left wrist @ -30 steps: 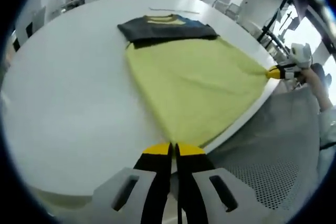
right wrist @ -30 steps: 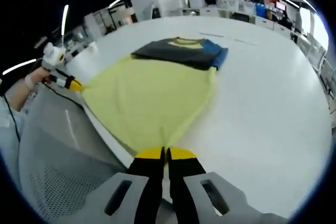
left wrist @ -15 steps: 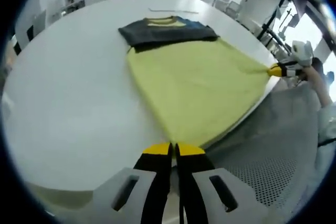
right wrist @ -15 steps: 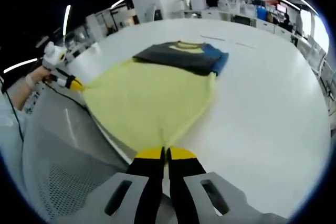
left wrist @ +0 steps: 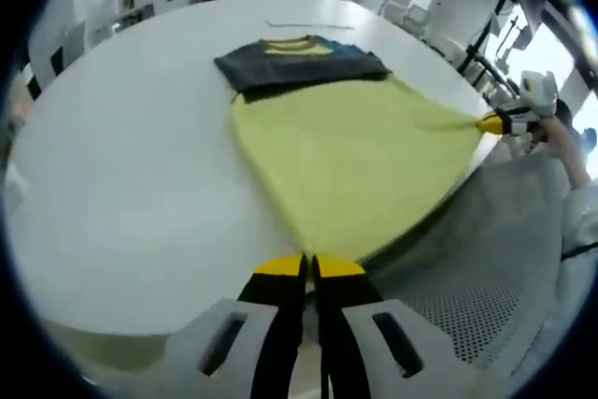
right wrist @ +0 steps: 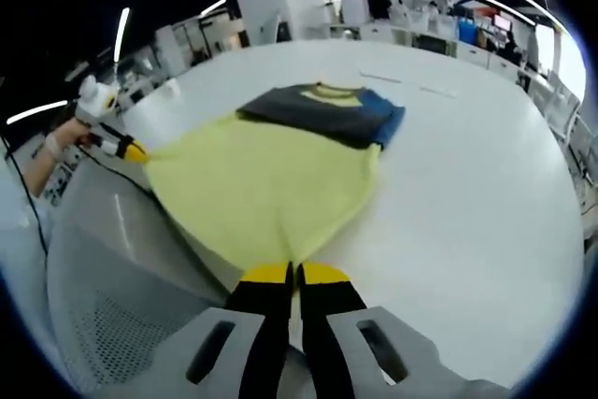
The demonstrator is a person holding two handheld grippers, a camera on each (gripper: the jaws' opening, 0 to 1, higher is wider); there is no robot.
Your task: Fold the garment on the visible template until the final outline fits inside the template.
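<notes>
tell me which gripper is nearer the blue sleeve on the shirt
Right. The blue sleeve lies on the right gripper's side of the shirt; the left gripper clamps the opposite hem corner.

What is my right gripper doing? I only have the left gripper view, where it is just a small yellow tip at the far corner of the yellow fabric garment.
Observer: In the right gripper view, the right gripper has its jaws pressed together on the hem of the yellow fabric garment.
Operator: How does my left gripper look from that side?
Observer: The left gripper pinches the opposite hem corner off the edge of the white round table, with a hand behind it.
</notes>
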